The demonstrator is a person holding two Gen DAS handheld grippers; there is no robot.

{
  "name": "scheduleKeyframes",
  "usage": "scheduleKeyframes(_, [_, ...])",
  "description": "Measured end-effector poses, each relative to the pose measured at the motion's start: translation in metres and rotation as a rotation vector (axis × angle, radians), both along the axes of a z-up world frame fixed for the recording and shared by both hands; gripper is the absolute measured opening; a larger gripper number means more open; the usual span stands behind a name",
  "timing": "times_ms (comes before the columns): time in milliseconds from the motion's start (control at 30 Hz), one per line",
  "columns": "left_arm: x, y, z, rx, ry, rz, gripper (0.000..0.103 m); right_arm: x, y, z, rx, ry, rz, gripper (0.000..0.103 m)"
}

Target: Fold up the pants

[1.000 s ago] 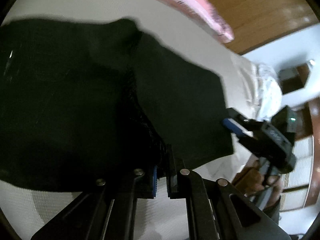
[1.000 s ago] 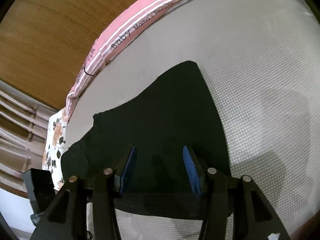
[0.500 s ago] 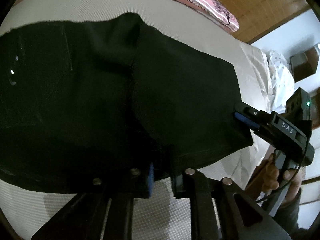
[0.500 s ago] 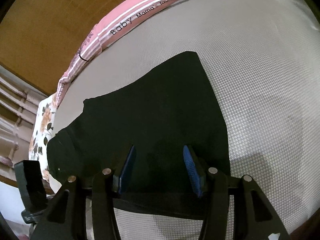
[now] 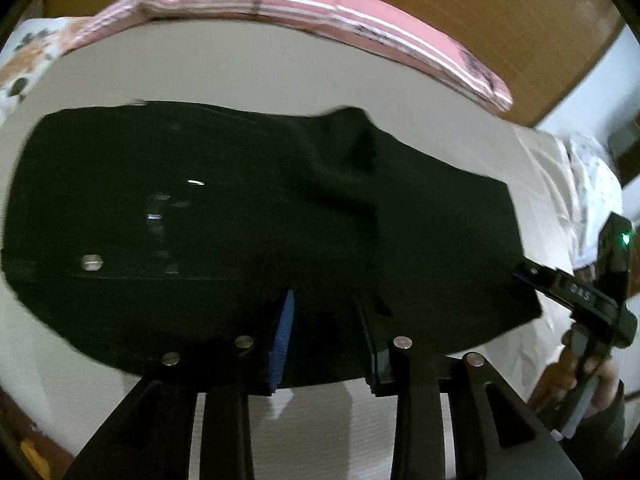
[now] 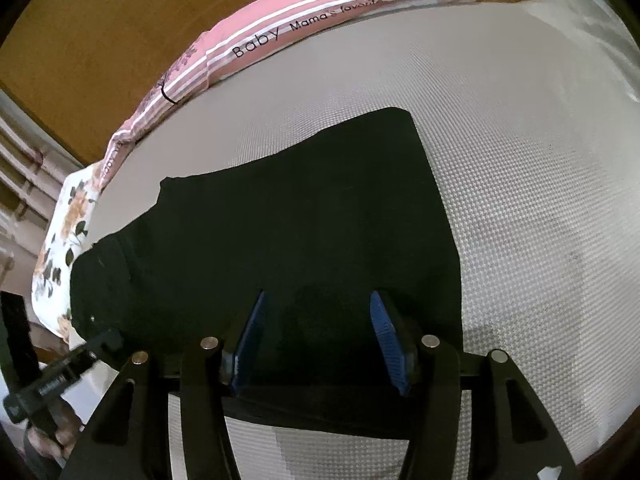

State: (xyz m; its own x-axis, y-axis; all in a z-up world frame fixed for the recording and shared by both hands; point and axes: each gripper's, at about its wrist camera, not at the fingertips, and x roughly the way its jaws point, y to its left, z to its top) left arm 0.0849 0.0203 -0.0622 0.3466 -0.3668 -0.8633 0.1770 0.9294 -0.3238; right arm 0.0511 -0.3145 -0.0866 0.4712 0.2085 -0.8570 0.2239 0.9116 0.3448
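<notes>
left wrist: left gripper (image 5: 326, 340) jaws opening over pants (image 5: 240, 220), nothing pinched; right gripper (image 6: 320, 340) released too.

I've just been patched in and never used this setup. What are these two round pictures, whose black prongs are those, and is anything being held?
There is no robot arm: a person holds a handheld gripper in each hand, and each carries a wide-angle camera looking along its two fingers. One picture is from the left gripper, the other from the right gripper. Black pants lie flat on a pale textured mattress, with a pink striped cloth along the far edge. The left gripper's jaws are opening over the near edge of the pants and the right gripper's stand apart above them; neither grips the cloth. In the left picture you also see the right gripper in the person's hand.
</notes>
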Motion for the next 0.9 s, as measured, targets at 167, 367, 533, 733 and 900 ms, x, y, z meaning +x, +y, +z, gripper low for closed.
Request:
scheduleKeyframes(167, [-0.007, 0.046, 0.001, 0.015, -0.012, 0.103, 0.038, 0.0, 0.006, 0.0, -0.041, -0.002, 0.017, 0.053])
scheduleKeyframes(367, [-0.019, 0.097, 0.003, 0.025, -0.03, 0.231, 0.047, -0.001, 0.011, -0.001, -0.093, -0.005, 0.029, 0.053])
scheduleKeyframes(533, [-0.027, 0.131, 0.0, 0.019, -0.024, 0.314, 0.048, -0.001, 0.018, -0.001, -0.151, 0.0, 0.034, 0.054])
scheduleKeyframes(733, [-0.034, 0.163, -0.001, 0.009, -0.028, 0.399, 0.048, 0.006, 0.026, 0.001, -0.171, 0.009, 0.031, 0.055])
scheduleKeyframes(900, [-0.035, 0.178, -0.01, -0.013, -0.012, 0.465, 0.048, 0.025, 0.043, -0.001, -0.189, 0.021, 0.054, 0.055])
